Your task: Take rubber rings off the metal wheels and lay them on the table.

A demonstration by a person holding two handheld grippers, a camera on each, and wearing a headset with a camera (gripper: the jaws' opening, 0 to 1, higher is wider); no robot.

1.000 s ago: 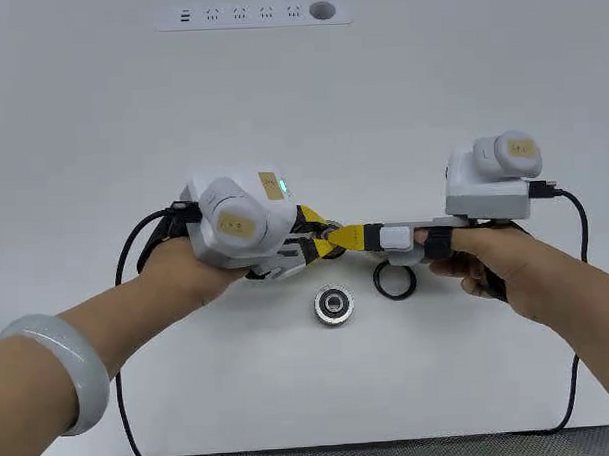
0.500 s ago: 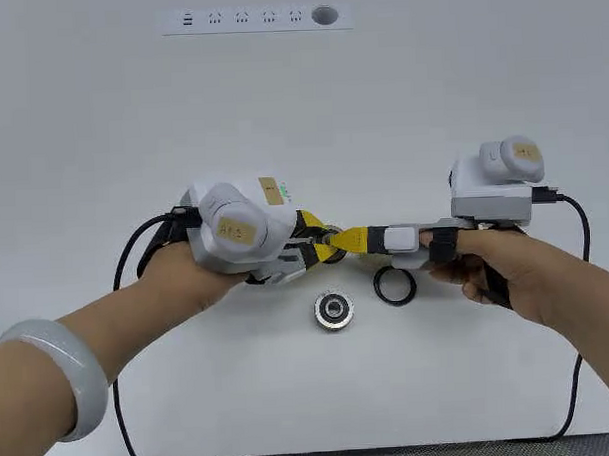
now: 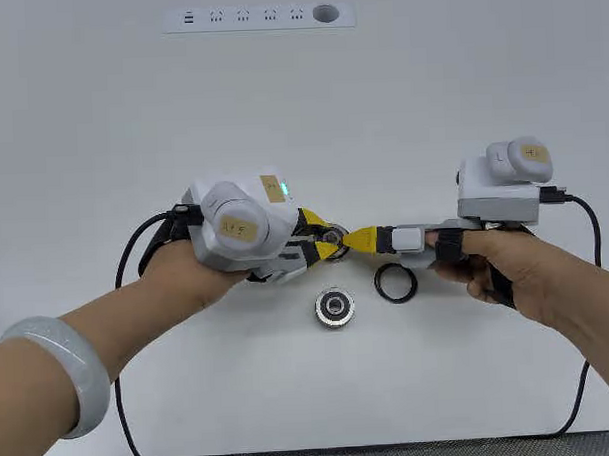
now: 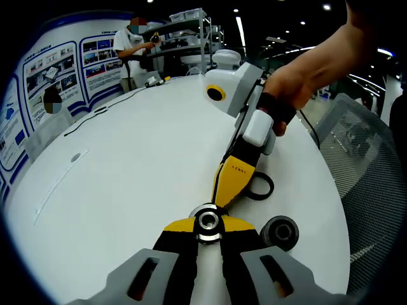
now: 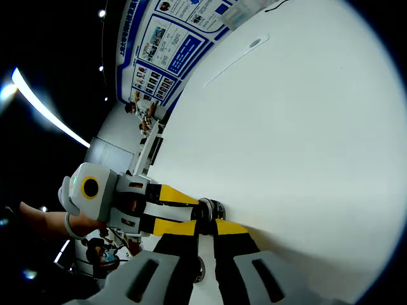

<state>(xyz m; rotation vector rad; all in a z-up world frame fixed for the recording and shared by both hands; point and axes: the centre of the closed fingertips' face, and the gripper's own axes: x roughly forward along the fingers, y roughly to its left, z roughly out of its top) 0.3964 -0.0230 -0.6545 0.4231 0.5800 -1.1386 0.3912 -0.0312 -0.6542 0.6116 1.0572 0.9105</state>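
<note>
Alignment of the two tools decides the coming move. The left tool (image 4: 208, 231) is clamped on a small silver metal wheel (image 3: 333, 234), held just above the white table (image 3: 280, 109). The right tool (image 3: 356, 240) meets that wheel nose to nose from the person's right. In the left gripper view the wheel's round face looks back up between the gripping jaws, and the right tool's yellow tips touch its far rim. Those tips are drawn together, but I cannot tell whether the wheel's thin black rubber ring is pinched between them.

Both tools lie along one line across the table, so the wheel sits directly off the right tool's tip. Judging from this, the right tool would strip the ring by pulling back along its own length while the left holds firm.

A loose black rubber ring (image 3: 394, 282) lies flat on the table just below the right tool. A second metal wheel with a black rim (image 3: 334, 307) lies near it, nearer the person.
</note>
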